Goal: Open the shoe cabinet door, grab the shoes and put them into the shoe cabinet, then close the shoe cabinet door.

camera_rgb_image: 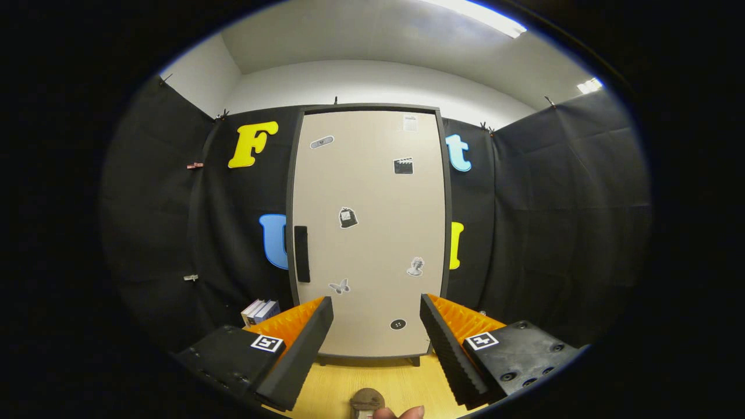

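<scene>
A tall shoe cabinet (372, 233) stands straight ahead on short legs against the black cloth wall. Its beige door is closed and carries several small stickers. A dark vertical handle (301, 254) sits on the door's left side at mid height. My gripper (376, 305) is open, its two fingers spread wide with nothing between them, pointing at the lower part of the door from some way off. A brown rounded object (366, 400), perhaps the toe of a shoe, lies on the wooden floor just below the fingers, too cut off to identify.
A few books (260, 311) stand on the floor to the left of the cabinet. Black cloth walls close in both sides. Light wooden floor (372, 375) runs from the cabinet toward me. A fingertip (401, 413) shows beside the brown object.
</scene>
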Motion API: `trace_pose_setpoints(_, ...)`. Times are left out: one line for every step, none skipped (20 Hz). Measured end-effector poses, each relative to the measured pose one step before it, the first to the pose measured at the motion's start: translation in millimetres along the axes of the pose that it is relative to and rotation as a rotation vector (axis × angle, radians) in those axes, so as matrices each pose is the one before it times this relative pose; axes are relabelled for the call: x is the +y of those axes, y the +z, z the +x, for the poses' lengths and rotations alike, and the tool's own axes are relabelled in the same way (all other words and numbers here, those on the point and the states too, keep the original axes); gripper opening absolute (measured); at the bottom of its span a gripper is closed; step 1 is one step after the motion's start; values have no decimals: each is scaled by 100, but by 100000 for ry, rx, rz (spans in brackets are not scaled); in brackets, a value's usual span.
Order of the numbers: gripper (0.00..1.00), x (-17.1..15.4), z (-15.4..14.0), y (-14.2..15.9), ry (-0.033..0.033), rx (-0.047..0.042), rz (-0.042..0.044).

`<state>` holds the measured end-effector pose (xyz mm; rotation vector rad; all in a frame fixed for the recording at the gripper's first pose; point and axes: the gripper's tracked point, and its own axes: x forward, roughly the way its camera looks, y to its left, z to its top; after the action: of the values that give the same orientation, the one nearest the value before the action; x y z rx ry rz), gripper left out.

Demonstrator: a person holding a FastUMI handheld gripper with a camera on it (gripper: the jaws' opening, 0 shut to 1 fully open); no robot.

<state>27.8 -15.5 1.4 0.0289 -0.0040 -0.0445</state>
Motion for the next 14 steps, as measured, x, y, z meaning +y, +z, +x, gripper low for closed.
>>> trace_pose_setpoints(98,403,258,50,442,108,-442)
trace_pose_setpoints(98,562,418,117,623,-143,-109)
trace_pose_setpoints(98,678,524,295,759,-262,188)
trace_pose_setpoints(98,747,631,367,784,-489,379)
trace_pose_setpoints(98,801,751,405,827,-570,577)
trace_pose_setpoints(97,889,902,364,1006,-575,422)
trace_pose_setpoints(97,969,1026,419,923,-958,54)
trace_pose_setpoints(97,835,1205,294,403,-912,-265)
trace_pose_setpoints(97,683,1131,97,579,-577,-546)
trace_pose_setpoints(97,867,1179,50,522,-157,-266)
trace_pose_setpoints(97,994,1345,-32,679,-60,286)
trace_pose_setpoints(97,913,1234,-74,596,-202,790)
trace_pose_setpoints(98,895,1349,-98,601,-120,898)
trace_pose_setpoints(97,712,1279,-159,529,-483,318)
